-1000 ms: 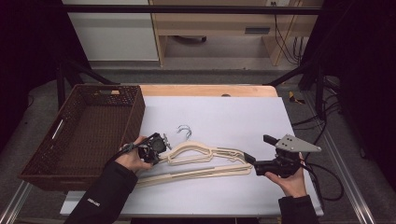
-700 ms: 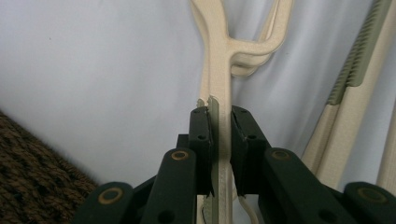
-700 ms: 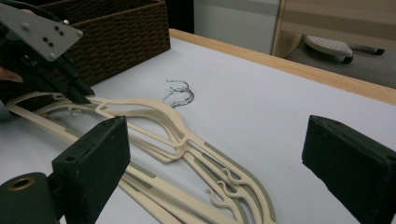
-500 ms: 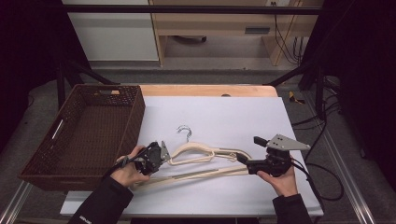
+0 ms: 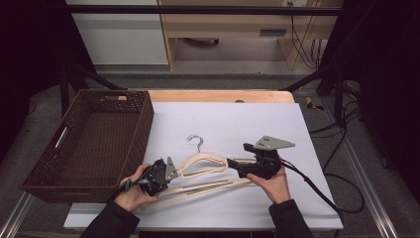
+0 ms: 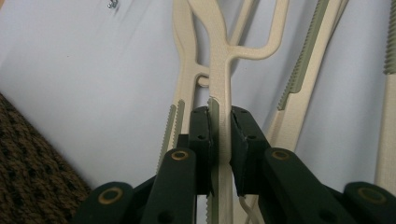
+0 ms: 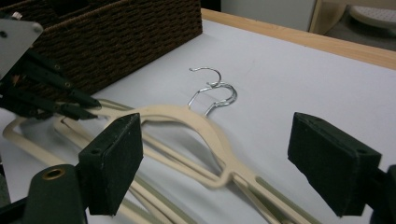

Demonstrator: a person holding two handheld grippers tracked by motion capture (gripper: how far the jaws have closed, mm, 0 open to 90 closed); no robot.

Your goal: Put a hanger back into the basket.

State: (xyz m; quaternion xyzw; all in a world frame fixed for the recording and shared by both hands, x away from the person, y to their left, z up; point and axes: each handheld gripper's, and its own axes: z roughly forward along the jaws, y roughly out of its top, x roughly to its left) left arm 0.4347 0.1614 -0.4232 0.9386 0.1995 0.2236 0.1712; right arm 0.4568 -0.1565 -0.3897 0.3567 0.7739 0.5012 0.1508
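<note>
Hangers [image 5: 208, 171] lay betw. left gripper [image 5: 168, 173] & right gripper [image 5: 236, 166]; basket [image 5: 54, 188] sat left of left gripper, hooks [image 5: 197, 141] beyond both.

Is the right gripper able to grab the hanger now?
Probably yes: the right gripper is open, the hanger lies between its jaws, and nothing blocks it. Its jaws have just been closing.

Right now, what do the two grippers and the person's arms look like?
Both grippers are black, the left gripper and right gripper alike. Their fingers end in blocky black pads. A grey three-cornered plate tops the right one; a black cable trails off. Sleeves are dark.
</note>
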